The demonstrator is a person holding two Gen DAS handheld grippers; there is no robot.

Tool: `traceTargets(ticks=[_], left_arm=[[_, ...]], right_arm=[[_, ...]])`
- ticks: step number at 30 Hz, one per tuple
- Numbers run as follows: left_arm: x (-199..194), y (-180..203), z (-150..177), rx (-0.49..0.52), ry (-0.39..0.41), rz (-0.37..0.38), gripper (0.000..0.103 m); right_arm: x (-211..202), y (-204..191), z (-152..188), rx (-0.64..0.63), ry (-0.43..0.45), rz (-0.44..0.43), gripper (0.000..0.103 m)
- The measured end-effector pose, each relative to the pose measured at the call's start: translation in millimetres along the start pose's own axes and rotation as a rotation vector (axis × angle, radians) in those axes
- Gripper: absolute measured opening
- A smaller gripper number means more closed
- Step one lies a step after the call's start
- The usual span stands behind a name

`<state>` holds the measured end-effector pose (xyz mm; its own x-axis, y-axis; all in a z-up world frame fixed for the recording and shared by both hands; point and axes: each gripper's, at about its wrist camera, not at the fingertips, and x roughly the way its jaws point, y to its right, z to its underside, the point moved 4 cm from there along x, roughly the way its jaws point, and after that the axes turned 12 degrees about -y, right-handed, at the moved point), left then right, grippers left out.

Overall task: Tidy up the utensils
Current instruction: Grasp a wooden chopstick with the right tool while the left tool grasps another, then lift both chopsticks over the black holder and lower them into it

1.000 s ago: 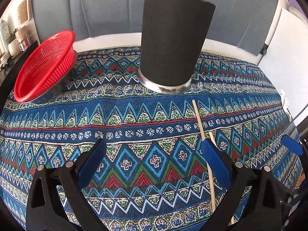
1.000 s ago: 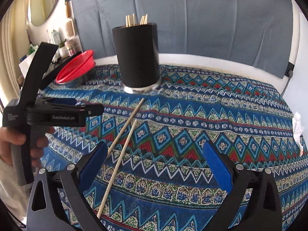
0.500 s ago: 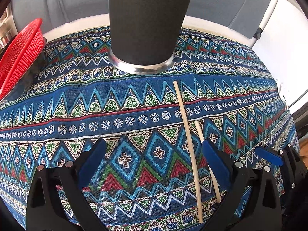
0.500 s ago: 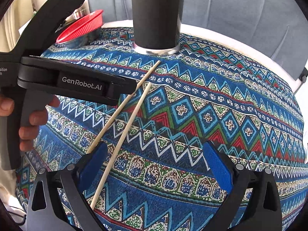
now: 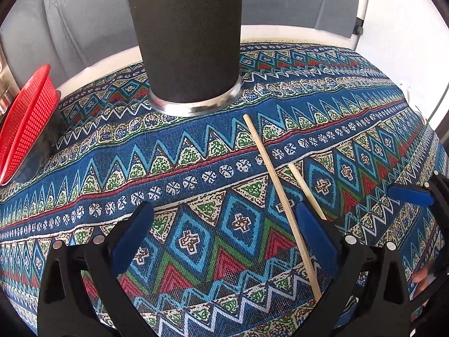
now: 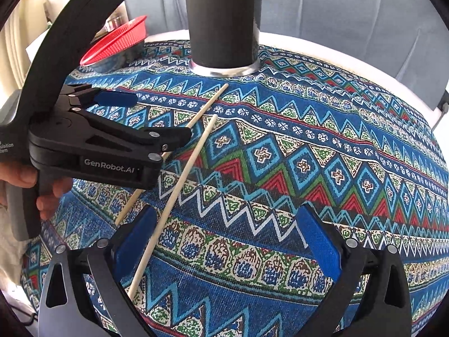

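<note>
Two chopsticks are lying on the patterned cloth in front of the tall black holder. The long chopstick is sitting between the wide-open fingers of the left gripper, which is holding nothing. The short chopstick is lying just beside it, partly under that gripper's right pad.

The right gripper is also wide open and empty, with one chopstick running past its left pad.

To do this step well, the left gripper should go down around the long stick only — not both — and squeeze near the middle so it is not tipping.

The right view is showing the left gripper from the side, and the person's hand on its handle. The left view is showing only a blue pad of the right gripper at its edge. The red basket is sitting off to the left — tilted.
</note>
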<state>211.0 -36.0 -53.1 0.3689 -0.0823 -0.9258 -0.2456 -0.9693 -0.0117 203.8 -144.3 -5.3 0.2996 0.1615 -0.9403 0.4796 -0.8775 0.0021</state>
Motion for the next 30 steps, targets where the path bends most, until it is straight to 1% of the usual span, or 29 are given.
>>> traceTargets(ticks=[1,3,7,8,9,10,11,12,13,14,15,16,17,18,19,20,21,22,25,27,30], left_arm=[[-1.2,-1.2,3.2,0.017,0.013,0.008,0.098],[-2.2,-3.9,5.6,0.033,0.013,0.022,0.098],[-4.6,-8.1,10.5,0.057,0.011,0.029,0.098],[-5.5,-10.1,12.2,0.062,0.01,0.03,0.097],[-7.1,-12.2,13.5,0.066,0.008,0.031,0.093],[-8.8,-14.1,14.1,0.065,0.003,0.03,0.086],[-11.2,-17.8,15.8,0.065,-0.002,0.029,0.082],[-13.8,-20.9,17.8,0.069,-0.005,0.025,0.073],[-16.0,-25.5,19.5,0.074,-0.01,0.027,0.063],[-18.3,-31.0,21.5,0.075,-0.015,0.028,0.057],[-20.9,-37.0,24.1,0.074,-0.017,0.021,0.045],[-23.0,-42.4,26.6,0.075,-0.021,0.016,0.033],[-24.7,-47.9,28.9,0.076,-0.027,0.009,0.026],[-27.0,-53.2,31.7,0.08,-0.042,-0.008,0.009],[-28.7,-59.1,34.9,0.083,-0.053,-0.059,0.005],[-29.7,-64.4,38.7,0.09,-0.05,-0.1,0.005],[-31.3,-69.9,42.7,0.095,-0.043,-0.107,0.005],[-32.5,-75.7,45.3,0.084,-0.043,-0.107,0.005],[-35.2,-92.2,49.3,0.03,-0.057,-0.105,0.005],[-36.3,-100.1,51.0,0.01,-0.059,-0.121,0.005],[-38.9,-113.3,50.6,-0.059,-0.067,-0.105,0.005]], right_arm=[[0.2,0.1,-2.2,0.0,-0.014,0.001,0.096],[1.0,0.2,-6.1,-0.01,-0.04,-0.002,0.096],[1.5,3.7,-10.5,-0.097,-0.086,-0.025,0.094],[1.5,6.1,-11.6,-0.109,-0.106,-0.029,0.093],[0.2,9.2,-12.1,-0.117,-0.116,-0.032,0.09],[-1.6,12.3,-11.9,-0.121,-0.117,-0.032,0.079],[-4.7,17.0,-13.0,-0.119,-0.116,-0.03,0.062],[-7.3,22.5,-14.1,-0.116,-0.118,-0.03,0.055],[-9.2,28.2,-15.5,-0.125,-0.123,-0.034,0.04],[-10.5,33.3,-15.7,-0.141,-0.122,-0.034,0.027],[-11.2,39.2,-15.5,-0.146,-0.123,-0.037,0.022],[-12.0,47.2,-15.9,-0.134,-0.125,-0.033,0.007],[-12.3,54.9,-15.9,-0.114,-0.124,-0.018,0.004],[-11.1,63.6,-17.4,-0.091,-0.117,0.0,0.004],[-11.4,72.3,-17.6,-0.067,-0.102,0.023,0.004],[-11.9,80.0,-17.0,-0.048,-0.085,0.032,0.004],[-12.2,86.4,-16.6,-0.026,-0.076,0.003,0.004],[-13.0,93.6,-15.1,0.005,-0.073,-0.026,0.004],[-16.0,116.9,-10.2,0.108,-0.063,-0.079,0.005],[-18.5,131.2,-6.6,0.15,-0.054,-0.093,0.005],[-26.3,146.5,-1.9,0.204,-0.036,-0.097,0.005]])
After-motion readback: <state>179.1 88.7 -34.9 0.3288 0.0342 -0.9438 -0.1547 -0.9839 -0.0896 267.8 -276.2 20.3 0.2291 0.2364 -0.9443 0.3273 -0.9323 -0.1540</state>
